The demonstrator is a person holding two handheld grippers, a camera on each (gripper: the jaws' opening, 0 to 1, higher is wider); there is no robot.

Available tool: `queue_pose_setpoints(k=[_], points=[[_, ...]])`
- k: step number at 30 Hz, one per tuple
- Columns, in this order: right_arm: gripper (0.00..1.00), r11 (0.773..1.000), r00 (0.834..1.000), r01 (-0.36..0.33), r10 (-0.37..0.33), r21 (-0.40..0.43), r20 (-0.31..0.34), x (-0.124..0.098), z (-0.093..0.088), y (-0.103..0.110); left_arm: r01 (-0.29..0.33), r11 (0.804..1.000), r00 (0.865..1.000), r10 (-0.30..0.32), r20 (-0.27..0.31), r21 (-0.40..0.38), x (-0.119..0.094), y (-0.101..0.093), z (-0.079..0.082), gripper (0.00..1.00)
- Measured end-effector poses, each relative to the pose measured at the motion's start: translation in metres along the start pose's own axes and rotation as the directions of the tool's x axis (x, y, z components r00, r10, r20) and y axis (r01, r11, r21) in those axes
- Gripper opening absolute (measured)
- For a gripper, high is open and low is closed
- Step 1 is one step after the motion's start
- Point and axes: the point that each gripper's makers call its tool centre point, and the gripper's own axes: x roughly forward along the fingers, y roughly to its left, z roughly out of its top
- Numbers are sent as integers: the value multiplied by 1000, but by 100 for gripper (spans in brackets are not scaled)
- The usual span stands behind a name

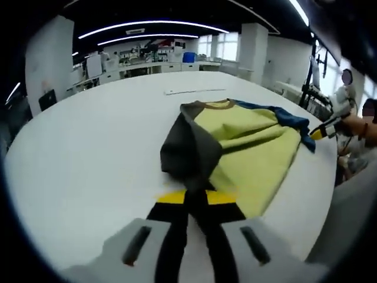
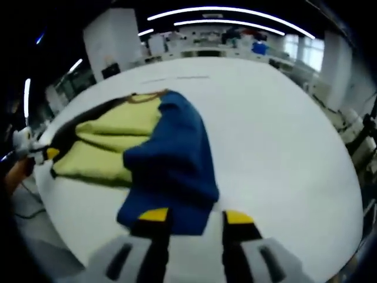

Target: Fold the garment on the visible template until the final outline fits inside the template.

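A garment lies on the white table [image 1: 88,153]: yellow-green body [image 1: 253,147], grey sleeve [image 1: 188,150], blue sleeve [image 1: 283,115]. In the left gripper view my left gripper [image 1: 194,197] is shut on the end of the grey sleeve, which bunches up just ahead of the jaws. My right gripper [image 1: 321,132] comes in at the far right, at the tip of the blue sleeve. In the right gripper view the blue sleeve [image 2: 174,159] runs down between the spread jaws of my right gripper [image 2: 197,217]. The left gripper [image 2: 44,152] sits at the grey sleeve's end on the left.
A thin pale line [image 1: 194,91] is marked on the table beyond the collar [image 1: 215,105]; it is also faint in the right gripper view [image 2: 177,78]. A person's hand [image 1: 353,125] is at the table's right edge. Benches and equipment [image 1: 153,56] stand behind the table.
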Motion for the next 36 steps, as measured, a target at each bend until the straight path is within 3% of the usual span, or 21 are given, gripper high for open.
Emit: queue_pose_setpoints(k=[4, 8, 15, 27, 31, 36], points=[[25, 999, 1000, 26, -26, 19, -12, -1, 0, -2, -3, 1000, 1000, 3, -22, -1, 0, 2, -4, 0], [8, 997, 1000, 14, -13, 79, -7, 0, 0, 1, 0, 1000, 1000, 0, -19, -10, 0, 1, -4, 0], [0, 996, 1000, 14, -15, 87, 8, 0, 3, -5, -3, 999, 1000, 3, 15, -38, -7, 3, 10, 0], [0, 993, 994, 103, -101, -56, 34, -6, 38, -57, -47, 992, 993, 59, 99, -115, -12, 46, 47, 0], [0, 989, 991, 132, -130, -70, 33, -3, 47, -80, -81, 990, 991, 93, 100, -115, -7, 67, 52, 0], [0, 984, 987, 161, -159, -83, 30, 4, 59, -111, -117, 977, 985, 137, 103, -179, -4, 93, 56, 0]])
